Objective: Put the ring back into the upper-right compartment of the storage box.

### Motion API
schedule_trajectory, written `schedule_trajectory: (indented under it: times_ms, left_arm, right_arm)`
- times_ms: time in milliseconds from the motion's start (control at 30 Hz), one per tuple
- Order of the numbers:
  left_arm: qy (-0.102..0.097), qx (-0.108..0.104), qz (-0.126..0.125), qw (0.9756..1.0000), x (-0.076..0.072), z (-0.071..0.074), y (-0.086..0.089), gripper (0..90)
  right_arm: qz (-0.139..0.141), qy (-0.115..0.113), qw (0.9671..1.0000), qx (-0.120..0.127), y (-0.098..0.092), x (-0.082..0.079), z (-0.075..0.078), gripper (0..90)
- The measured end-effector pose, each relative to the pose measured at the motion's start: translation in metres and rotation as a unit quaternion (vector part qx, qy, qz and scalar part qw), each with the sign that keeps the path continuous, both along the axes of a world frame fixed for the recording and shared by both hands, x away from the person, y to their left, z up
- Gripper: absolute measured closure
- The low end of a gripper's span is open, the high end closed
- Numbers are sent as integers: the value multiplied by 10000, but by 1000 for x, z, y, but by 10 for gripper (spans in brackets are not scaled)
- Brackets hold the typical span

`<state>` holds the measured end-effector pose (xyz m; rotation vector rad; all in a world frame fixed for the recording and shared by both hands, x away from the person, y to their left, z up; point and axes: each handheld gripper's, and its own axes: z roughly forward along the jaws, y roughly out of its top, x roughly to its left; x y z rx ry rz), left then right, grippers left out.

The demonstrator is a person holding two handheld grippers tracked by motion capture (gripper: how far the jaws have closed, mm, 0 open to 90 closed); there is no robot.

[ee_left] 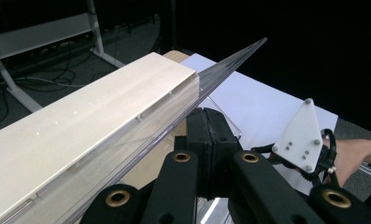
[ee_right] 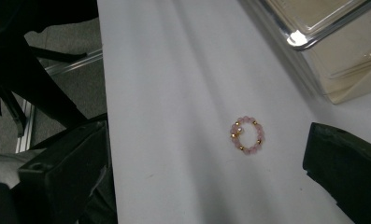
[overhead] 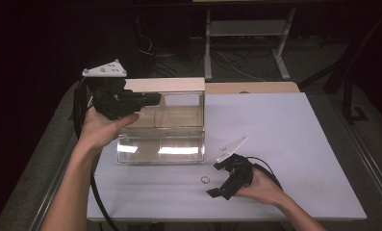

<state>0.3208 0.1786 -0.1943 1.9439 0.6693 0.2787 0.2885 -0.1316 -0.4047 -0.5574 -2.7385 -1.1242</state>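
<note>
A clear plastic box [overhead: 159,151] with a cream band [overhead: 164,85] along its top stands on the white table [overhead: 285,144]. My left gripper [overhead: 156,99] is at the box's upper left. In the left gripper view it [ee_left: 211,128] is shut on the edge of the clear lid [ee_left: 230,63], beside the cream band [ee_left: 94,116]. A small ring of pink and gold beads [overhead: 205,179] lies on the table in front of the box. My right gripper [overhead: 215,179] is open just right of it. In the right gripper view the bead ring [ee_right: 246,136] lies between the wide-apart jaws of that gripper [ee_right: 202,154], nearer the right one.
The box's corner [ee_right: 332,46] is close beyond the ring. The table's left edge [ee_right: 103,93] drops to the grey floor. Metal stand legs and cables [overhead: 246,53] lie behind the table. The right gripper's white plate [ee_left: 300,135] is in the left gripper view.
</note>
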Motion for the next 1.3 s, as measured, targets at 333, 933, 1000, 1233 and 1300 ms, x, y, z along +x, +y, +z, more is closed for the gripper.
schedule_trajectory:
  times_ms: [333,933,1000,1233,1300]
  left_arm:
    - [-22,-25,-28,10000,1,0,0,891]
    - [-36,-29,-49,10000,1,0,0,891]
    - [-37,-32,-49,10000,1,0,0,891]
    - [-49,-22,-36,10000,1,-1,-1,891]
    - [-47,-20,-40,10000,1,0,-1,891]
  right_arm:
    - [279,13,9994,-204,15,5,-12,49]
    - [359,-289,9972,-592,26,14,-27,437]
    - [339,-308,9972,-597,27,14,-27,473]
    - [296,-408,9962,-708,31,17,-31,622]
    - [295,-477,9954,-781,33,16,-32,673]
